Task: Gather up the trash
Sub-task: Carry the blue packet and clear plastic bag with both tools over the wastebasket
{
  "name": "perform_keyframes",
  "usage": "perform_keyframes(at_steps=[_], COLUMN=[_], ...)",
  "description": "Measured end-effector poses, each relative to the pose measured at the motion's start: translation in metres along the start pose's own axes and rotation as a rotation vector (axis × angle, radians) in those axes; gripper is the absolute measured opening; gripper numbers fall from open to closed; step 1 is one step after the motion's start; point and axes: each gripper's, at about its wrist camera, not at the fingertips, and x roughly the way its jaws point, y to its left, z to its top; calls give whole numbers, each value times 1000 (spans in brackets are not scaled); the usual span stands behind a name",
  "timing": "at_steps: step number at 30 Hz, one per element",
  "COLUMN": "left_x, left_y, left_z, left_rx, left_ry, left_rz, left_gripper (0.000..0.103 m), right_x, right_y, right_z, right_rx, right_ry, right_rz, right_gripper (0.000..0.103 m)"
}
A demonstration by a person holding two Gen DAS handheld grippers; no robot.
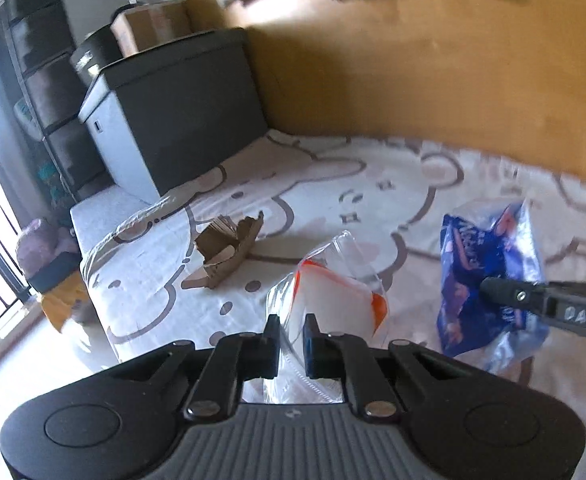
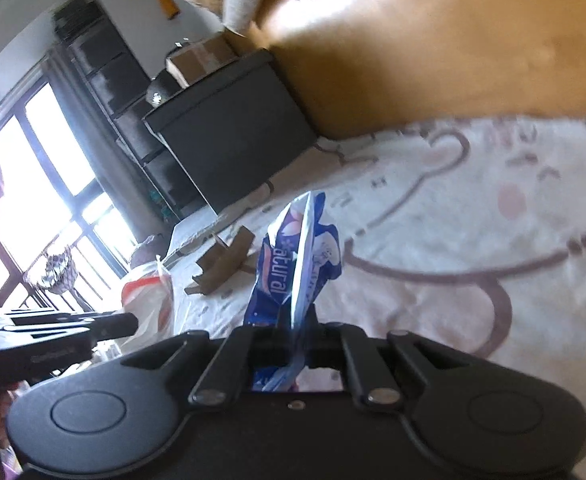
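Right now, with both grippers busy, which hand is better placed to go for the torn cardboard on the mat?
Left, probably. The cardboard lies nearer the left gripper, ahead and slightly left. The right gripper would have to cross over. Both are full: left holds a clear bag, right a blue wrapper.

Both wrist views close, angled down; share rug (image 1: 333, 184), torn cardboard (image 1: 229, 252).

Warm orange-brown floor (image 1: 433, 60), sunlit in a patch at the far end. Pale mat (image 1: 333, 184) printed with brown cartoon outlines, spread across the near floor. Dark storage box (image 1: 181, 108) at the mat's far corner, cardboard carton (image 1: 153, 24) on top. Tall dark drawer unit (image 1: 41, 60) against the white wall (image 2: 29, 12). Bright black-framed window (image 2: 33, 192) at left, overexposed.
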Motion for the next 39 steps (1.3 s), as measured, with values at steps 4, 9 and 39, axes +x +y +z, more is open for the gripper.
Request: perform_keyframes(at_steps=[4,9,39], left_x=[-17,-34,-93], left_y=[19,40,221], left_z=[-5,-9,-122], left_rx=[-93,-178,-540], left_ry=[-36,-81,-133], left_rz=[-31,-39,64], left_gripper=[12,12,12], right_x=[-1,-4,56], right_y=[23,54,259], right_z=[7,16,-33], right_rx=[-74,-174,-476], right_ry=[10,30,177], right_rz=[-27,-40,83], right_gripper=[5,5,5])
